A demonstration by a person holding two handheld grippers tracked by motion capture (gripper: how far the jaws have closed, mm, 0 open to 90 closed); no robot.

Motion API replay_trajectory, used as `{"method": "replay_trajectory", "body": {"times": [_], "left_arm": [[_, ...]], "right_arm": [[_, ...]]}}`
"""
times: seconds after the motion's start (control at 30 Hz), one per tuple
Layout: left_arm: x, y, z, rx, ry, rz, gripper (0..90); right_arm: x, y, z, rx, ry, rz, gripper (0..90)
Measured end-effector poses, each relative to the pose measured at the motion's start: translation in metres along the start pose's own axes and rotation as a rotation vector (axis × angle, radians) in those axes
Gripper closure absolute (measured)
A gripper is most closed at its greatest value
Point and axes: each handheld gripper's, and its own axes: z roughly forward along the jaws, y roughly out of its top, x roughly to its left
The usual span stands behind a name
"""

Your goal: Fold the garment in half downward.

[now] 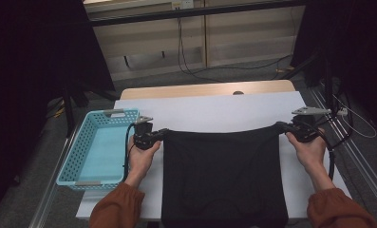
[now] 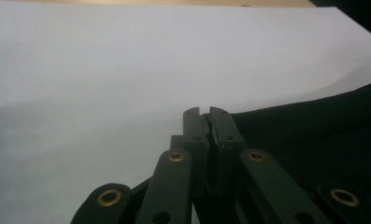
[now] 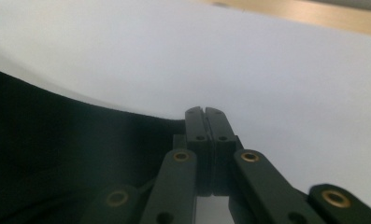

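A black cloth (image 1: 224,175) lies spread on the white table cover (image 1: 210,109), its near edge hanging over the table's front. My left gripper (image 1: 163,132) is shut on the cloth's far left corner. My right gripper (image 1: 281,126) is shut on the far right corner. The cloth's far edge sags in a shallow curve between the two. In the left gripper view the jaws are pressed together at the left gripper's tips (image 2: 205,113), with the black cloth (image 2: 314,130) to their right. In the right gripper view the right gripper's tips (image 3: 205,112) meet at the black cloth (image 3: 57,140) on their left.
A light blue perforated basket (image 1: 89,164) stands at the table's left edge, beside my left hand. The wooden table top (image 1: 205,89) shows beyond the white cover. Cables (image 1: 338,135) run along the right side. Dark curtains and stands flank the table.
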Motion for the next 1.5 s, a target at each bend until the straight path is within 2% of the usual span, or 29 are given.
{"method": "replay_trajectory", "body": {"times": [0.13,0.2,0.4,0.6,0.8,1.1,1.13,1.37,1.47,1.5], "left_arm": [[-0.002,0.001,0.004,0.006,-0.01,0.016,86.4],[-0.002,0.001,0.007,0.0,-0.004,0.008,86.4],[0.002,0.003,0.015,0.019,0.014,-0.004,86.4],[0.001,0.012,0.023,-0.003,0.028,-0.001,86.4],[0.002,0.024,0.026,-0.022,0.043,-0.006,86.4],[-0.001,0.036,0.03,-0.057,0.03,-0.024,86.4],[0.0,0.037,0.03,-0.047,0.032,-0.019,86.4],[0.001,0.048,0.032,-0.071,0.028,-0.007,86.4],[0.002,0.052,0.033,-0.086,0.016,0.008,86.4],[0.003,0.053,0.035,-0.083,0.001,-0.01,86.4]], "right_arm": [[-0.006,-0.002,0.0,-0.004,0.005,0.011,90.0],[-0.006,-0.004,0.002,0.004,0.012,0.007,90.0],[-0.004,-0.002,0.013,0.018,0.025,-0.01,90.0],[-0.004,0.005,0.023,0.02,0.023,-0.023,90.0],[-0.009,0.016,0.027,-0.006,0.017,-0.012,90.0],[-0.016,0.032,0.032,-0.024,0.007,-0.02,90.0],[-0.017,0.034,0.033,-0.025,0.007,-0.019,90.0],[-0.023,0.04,0.039,-0.038,0.009,0.003,90.0],[-0.026,0.046,0.04,-0.047,0.023,0.003,90.0],[-0.027,0.047,0.04,-0.05,0.029,0.0,90.0]]}}
